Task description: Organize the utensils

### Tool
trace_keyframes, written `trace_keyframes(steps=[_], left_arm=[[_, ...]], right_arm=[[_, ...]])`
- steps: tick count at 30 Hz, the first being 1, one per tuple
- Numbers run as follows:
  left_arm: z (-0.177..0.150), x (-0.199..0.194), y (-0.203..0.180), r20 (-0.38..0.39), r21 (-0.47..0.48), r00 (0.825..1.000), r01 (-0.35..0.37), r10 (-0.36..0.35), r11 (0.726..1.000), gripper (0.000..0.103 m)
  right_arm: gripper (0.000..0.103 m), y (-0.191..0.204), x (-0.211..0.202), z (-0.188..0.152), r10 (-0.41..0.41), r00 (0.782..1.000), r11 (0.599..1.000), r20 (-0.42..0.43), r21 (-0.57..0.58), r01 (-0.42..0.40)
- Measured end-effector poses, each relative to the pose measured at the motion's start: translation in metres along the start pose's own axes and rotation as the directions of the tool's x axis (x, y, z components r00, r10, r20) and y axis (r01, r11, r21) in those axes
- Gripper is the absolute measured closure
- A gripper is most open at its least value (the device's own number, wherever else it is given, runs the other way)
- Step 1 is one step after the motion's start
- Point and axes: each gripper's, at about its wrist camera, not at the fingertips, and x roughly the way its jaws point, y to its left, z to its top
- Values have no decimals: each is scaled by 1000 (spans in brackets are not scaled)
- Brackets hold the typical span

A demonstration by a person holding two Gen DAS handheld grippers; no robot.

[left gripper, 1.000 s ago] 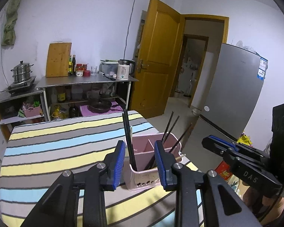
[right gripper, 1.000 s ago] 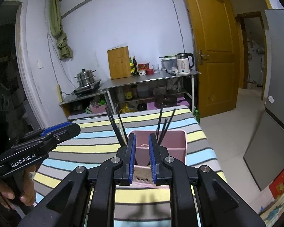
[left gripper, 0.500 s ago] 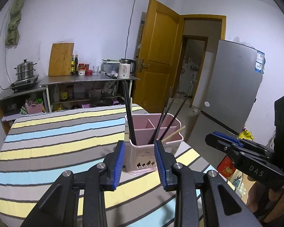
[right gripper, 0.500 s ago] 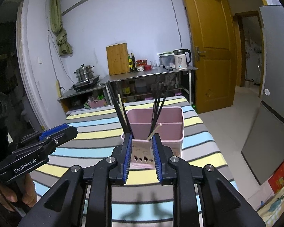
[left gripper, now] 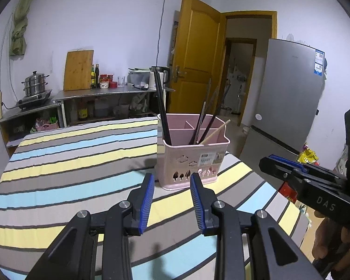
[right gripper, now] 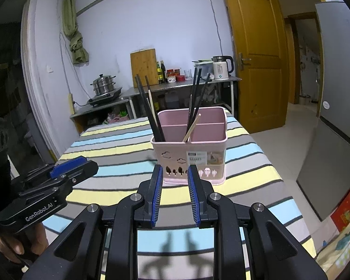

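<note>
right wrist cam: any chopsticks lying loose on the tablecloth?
No. All the chopsticks stand in the pink holder, and the striped tablecloth around it shows none lying flat.

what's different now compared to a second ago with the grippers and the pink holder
The right gripper opened its fingers wider, nothing between them. Both grippers dropped lower, so the pink holder now sits higher in both views. The left gripper kept its gap, empty. Holder and chopsticks stayed put.

Left gripper point(left gripper: 172, 182) jaws apart, empty; right gripper point(right gripper: 175, 175) jaws apart, empty; both angled downward.
</note>
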Motion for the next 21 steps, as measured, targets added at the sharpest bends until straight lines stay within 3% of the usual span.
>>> trace_keyframes(steps=[21], left_arm=[[-10, 1, 1, -19, 8, 1000, -15, 15, 1000, 72]], right_arm=[[80, 3, -5, -14, -7, 1000, 1000, -6, -14, 7]])
